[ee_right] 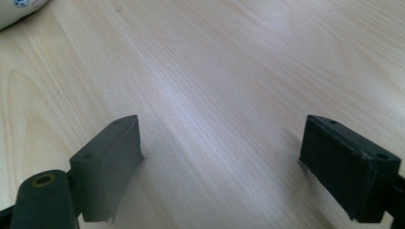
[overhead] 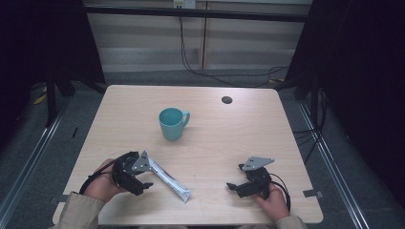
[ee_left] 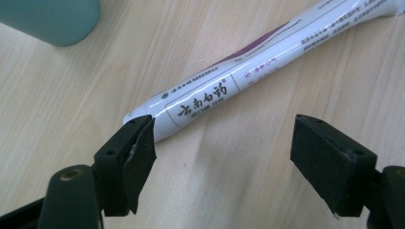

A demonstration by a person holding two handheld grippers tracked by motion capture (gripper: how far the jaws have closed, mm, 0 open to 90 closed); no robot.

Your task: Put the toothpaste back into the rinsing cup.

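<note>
A white toothpaste tube [overhead: 169, 181] with dark print lies flat on the wooden table [overhead: 219, 138], slanting from my left gripper toward the front edge. My left gripper [overhead: 147, 175] is open at the tube's upper end. In the left gripper view the tube [ee_left: 248, 67] runs diagonally ahead of the open left gripper [ee_left: 224, 138], and its near end sits just past the left jaw's tip. A teal mug [overhead: 173, 123] stands upright mid-table, and its base [ee_left: 52, 19] shows at top left. My right gripper [overhead: 235, 176] is open over bare wood [ee_right: 222, 138].
A small dark round grommet [overhead: 227, 99] sits in the table's far right part. A white tip [ee_right: 19, 9], apparently the tube's end, pokes into the right gripper view's top left corner. Black frame posts and cables [overhead: 200, 71] stand beyond the far edge.
</note>
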